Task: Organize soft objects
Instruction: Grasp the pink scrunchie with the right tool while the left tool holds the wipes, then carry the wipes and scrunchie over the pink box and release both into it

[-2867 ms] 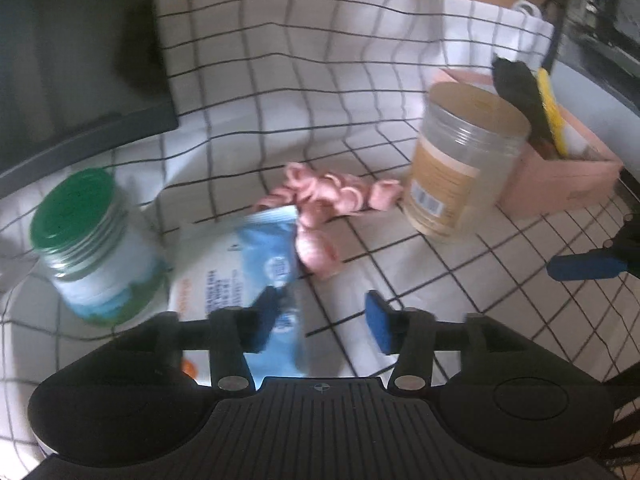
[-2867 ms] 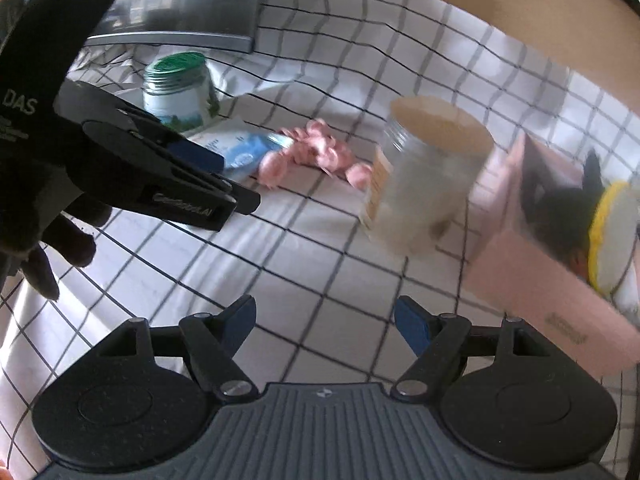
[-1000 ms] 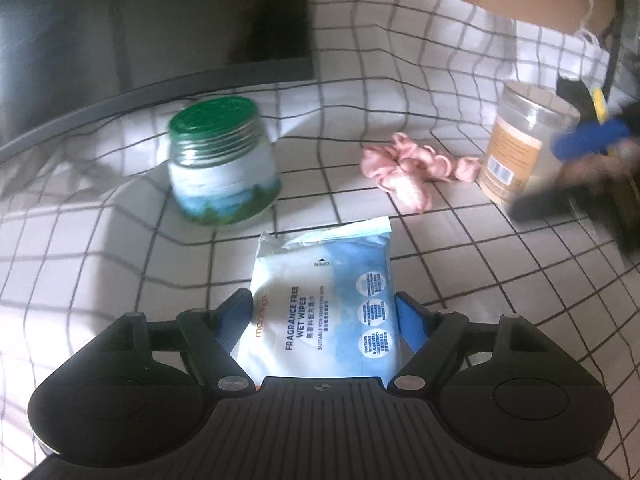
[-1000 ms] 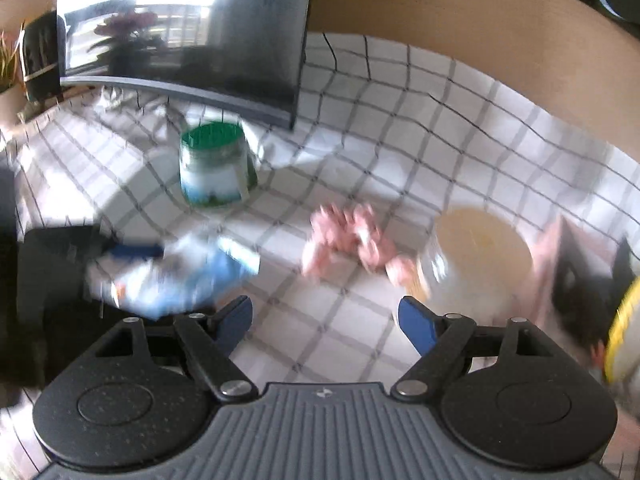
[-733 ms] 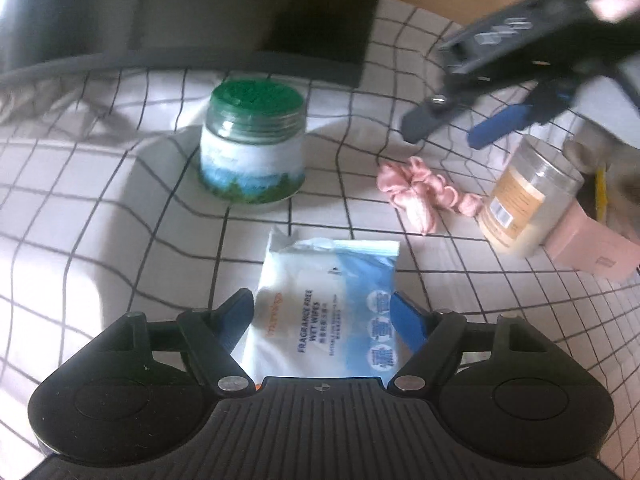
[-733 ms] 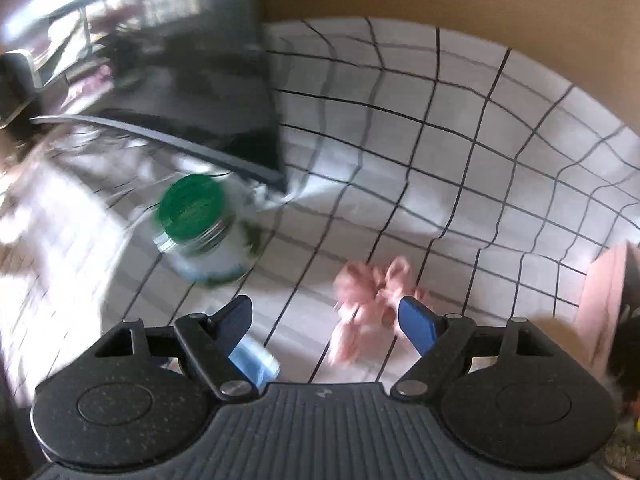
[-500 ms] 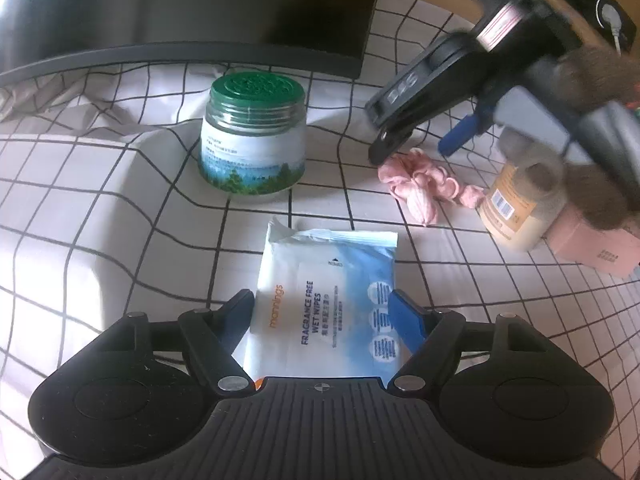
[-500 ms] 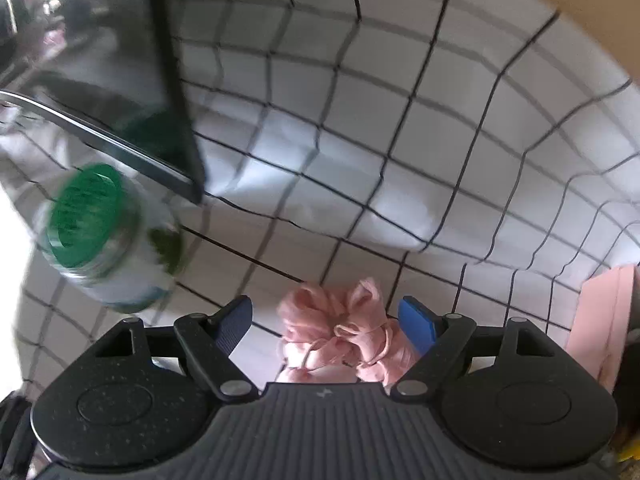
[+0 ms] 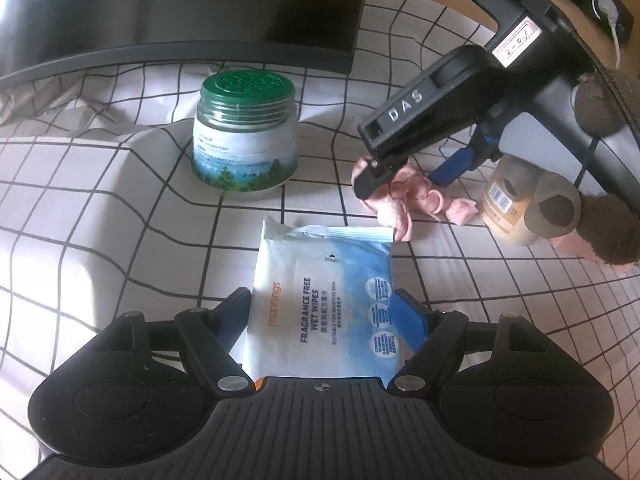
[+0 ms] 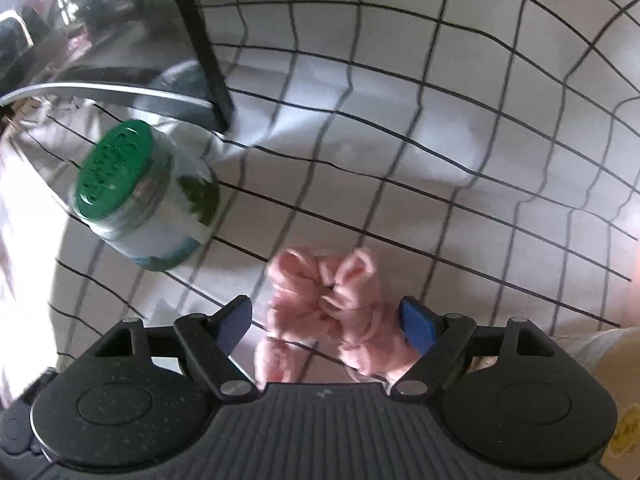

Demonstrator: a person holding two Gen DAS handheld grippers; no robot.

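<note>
Two grippers: both spread wide, neither pinching anything.
Right gripper (image 10: 326, 320): straddles the pink scrunchie (image 10: 328, 300), which lies bunched on the checked cloth (image 10: 440, 160); its fingers sit either side, apparently lined up for closing.
Left gripper (image 9: 326, 316): brackets the wet wipes pack (image 9: 324, 300), lying flat, likely to take it next.
Green-lidded jar (image 9: 246, 136): upright behind the pack, well apart from the scrunchie.
Tan jar (image 9: 508, 208): just right of the scrunchie, partly hidden.
</note>
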